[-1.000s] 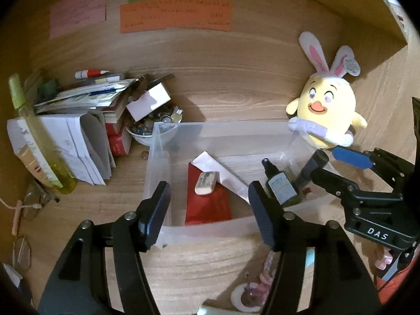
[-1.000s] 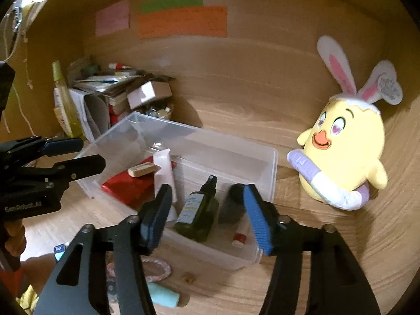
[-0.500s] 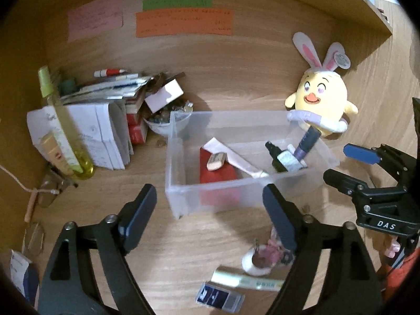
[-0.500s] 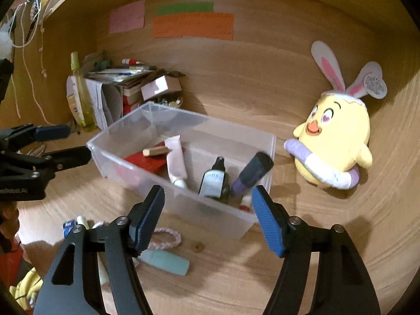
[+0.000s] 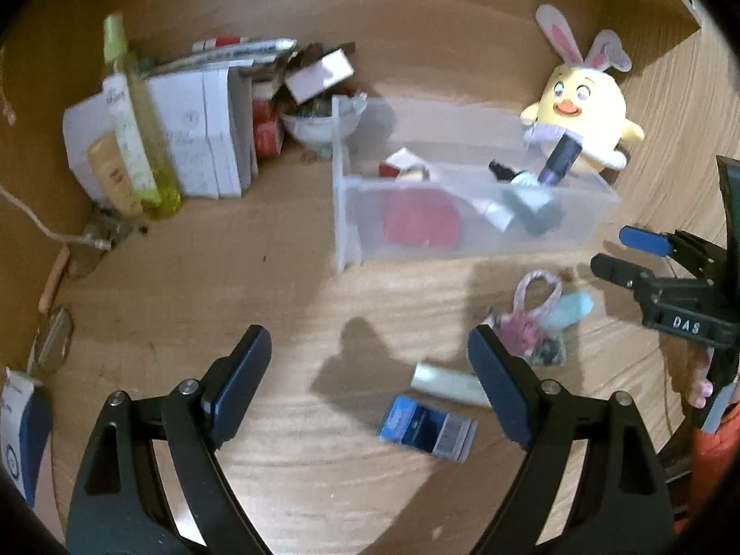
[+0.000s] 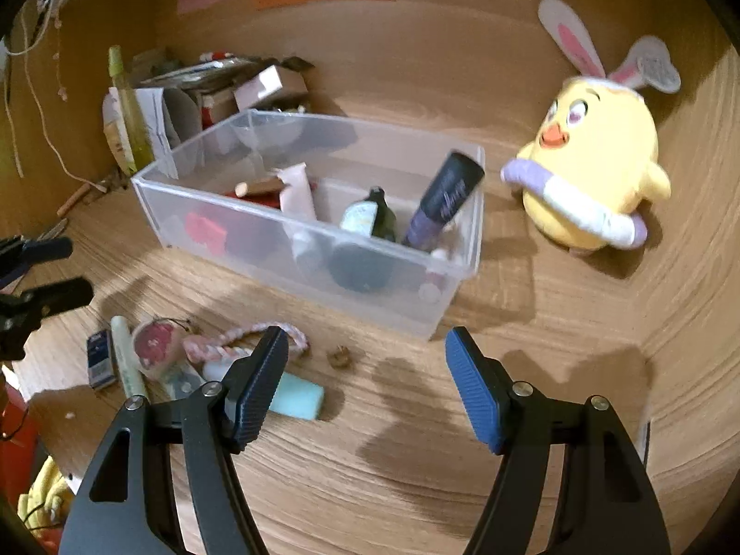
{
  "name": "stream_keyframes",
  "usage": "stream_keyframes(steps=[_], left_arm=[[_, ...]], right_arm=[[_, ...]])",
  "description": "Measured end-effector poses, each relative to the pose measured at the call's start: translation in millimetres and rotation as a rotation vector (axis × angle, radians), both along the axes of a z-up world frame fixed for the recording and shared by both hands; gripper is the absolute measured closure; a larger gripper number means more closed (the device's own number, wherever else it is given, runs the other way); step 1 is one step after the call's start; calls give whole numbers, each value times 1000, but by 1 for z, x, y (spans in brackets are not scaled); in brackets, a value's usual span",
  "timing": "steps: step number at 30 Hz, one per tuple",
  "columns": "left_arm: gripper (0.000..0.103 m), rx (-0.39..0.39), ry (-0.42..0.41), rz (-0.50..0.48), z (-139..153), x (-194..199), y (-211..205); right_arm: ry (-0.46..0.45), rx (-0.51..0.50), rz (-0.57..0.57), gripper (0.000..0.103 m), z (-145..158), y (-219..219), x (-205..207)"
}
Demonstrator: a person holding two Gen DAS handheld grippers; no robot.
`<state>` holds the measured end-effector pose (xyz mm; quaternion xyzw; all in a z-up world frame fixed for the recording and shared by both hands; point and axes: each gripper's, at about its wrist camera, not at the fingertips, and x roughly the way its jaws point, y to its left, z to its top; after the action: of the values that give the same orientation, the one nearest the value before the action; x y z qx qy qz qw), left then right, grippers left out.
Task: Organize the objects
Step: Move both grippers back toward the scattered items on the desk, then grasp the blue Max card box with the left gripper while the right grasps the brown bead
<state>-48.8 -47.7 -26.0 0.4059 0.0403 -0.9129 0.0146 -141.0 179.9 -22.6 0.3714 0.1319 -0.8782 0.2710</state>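
A clear plastic bin (image 5: 462,240) (image 6: 296,249) stands on the wooden desk. It holds a red pouch, a white tube, a dark green bottle (image 6: 370,219) and a leaning purple-black tube (image 6: 444,199). In front of it lie loose items: a blue box (image 5: 425,430), a pale green tube (image 5: 448,381), a pink braided band (image 6: 249,340), a pink round charm (image 6: 155,344) and a mint block (image 6: 296,397). My left gripper (image 5: 370,337) hangs open above bare desk, left of these items. My right gripper (image 6: 366,337) is open too, with nothing between its fingers, just right of the mint block.
A yellow plush chick (image 6: 596,162) with rabbit ears sits right of the bin against the back wall. At the back left are stacked papers and boxes (image 5: 199,129), a yellow-green bottle (image 5: 138,138) and a bowl (image 5: 319,125). Glasses (image 5: 51,337) lie at the left edge.
Both grippers have drawn back from the bin and sunk toward the desk, and their jaws have widened. The loose items in front of the bin have come into view.
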Motion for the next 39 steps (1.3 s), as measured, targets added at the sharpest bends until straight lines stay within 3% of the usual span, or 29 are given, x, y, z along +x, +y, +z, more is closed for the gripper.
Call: stream_keyframes(steps=[18, 24, 27, 33, 39], left_arm=[[15, -11, -93, -108, -35, 27, 21], [15, -28, -92, -108, -41, 24, 23], [23, -39, -77, -103, -41, 24, 23], [52, -53, -50, -92, -39, 24, 23], [56, -38, -44, -64, -39, 24, 17]], right_arm=[[-60, 44, 6, 37, -17, -7, -6], [-105, 50, 6, 53, -23, -14, -16], [-115, 56, 11, 60, -26, -18, -18], [-116, 60, 26, 78, -28, -24, -18], [-111, 55, 32, 91, -28, -27, -17]])
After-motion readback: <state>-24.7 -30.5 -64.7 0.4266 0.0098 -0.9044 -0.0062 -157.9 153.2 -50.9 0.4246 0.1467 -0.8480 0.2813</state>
